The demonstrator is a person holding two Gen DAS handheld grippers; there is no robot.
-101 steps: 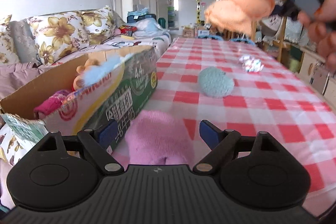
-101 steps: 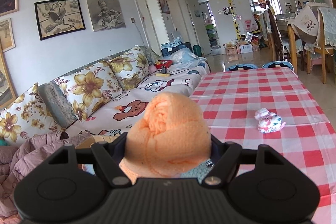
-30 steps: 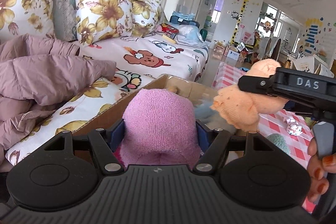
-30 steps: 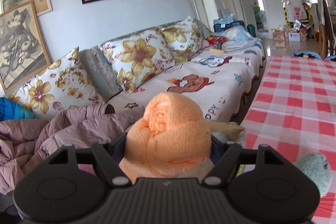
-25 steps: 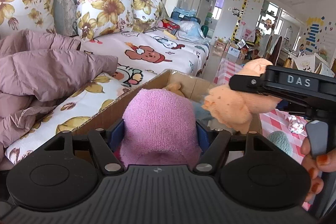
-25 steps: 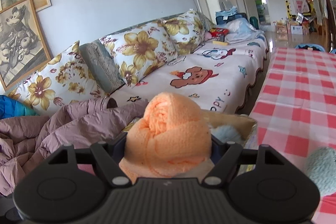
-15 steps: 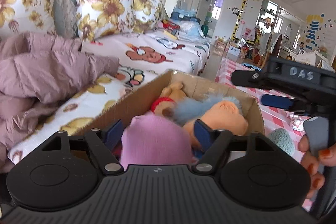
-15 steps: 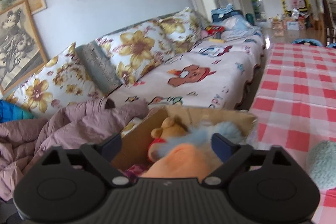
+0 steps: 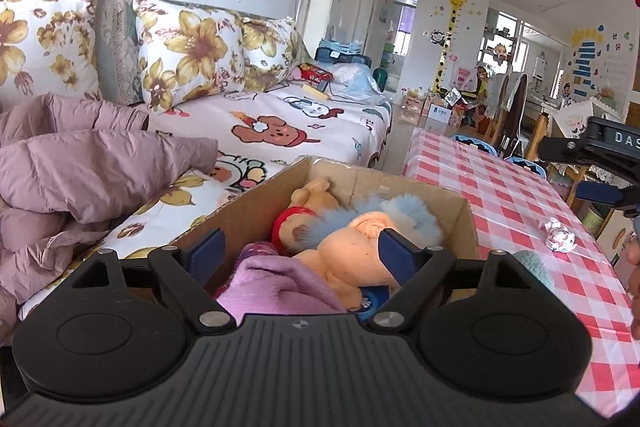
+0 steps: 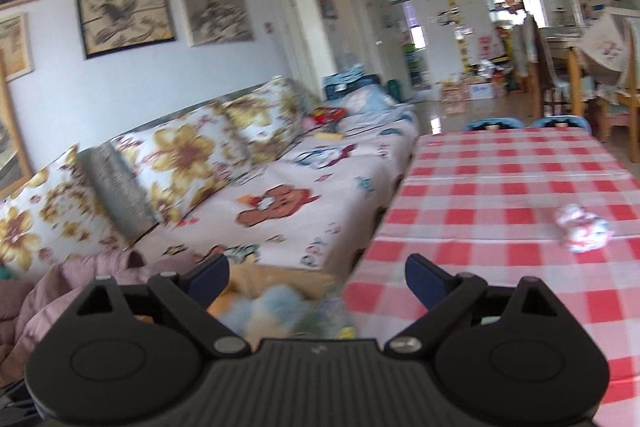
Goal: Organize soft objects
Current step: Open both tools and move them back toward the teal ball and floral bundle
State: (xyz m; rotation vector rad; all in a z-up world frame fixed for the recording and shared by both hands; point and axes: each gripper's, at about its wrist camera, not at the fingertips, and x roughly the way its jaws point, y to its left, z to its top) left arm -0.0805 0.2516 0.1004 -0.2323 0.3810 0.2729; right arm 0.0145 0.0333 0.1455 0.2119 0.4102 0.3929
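Two grippers stand empty, and the scene reads best from the big things down. Along the left runs the sofa (image 9: pixel 280 115), a mauve quilt (image 9: pixel 80 171) heaped on it; the table (image 9: pixel 500 195) in its red check cloth runs alongside. At the table's near end sits the box (image 9: pixel 256 199), open-topped, probably set there so soft things can be dropped in from the table side. It holds a pink cloth (image 9: pixel 276 287), an orange cloth (image 9: pixel 352 259), a blue fluffy toy (image 9: pixel 404 211) and a tan bear (image 9: pixel 312 195), heaped loosely together. The left gripper (image 9: pixel 302 255) hangs over that heap, jaws spread wide, gripping nothing. The right gripper (image 10: pixel 316 277), blurred, is equally wide and empty, facing down the table. A teal ball (image 9: pixel 532 263) lies just beside the box and a small patterned toy (image 10: pixel 582 227) farther along; by my judgement these remain to be boxed.
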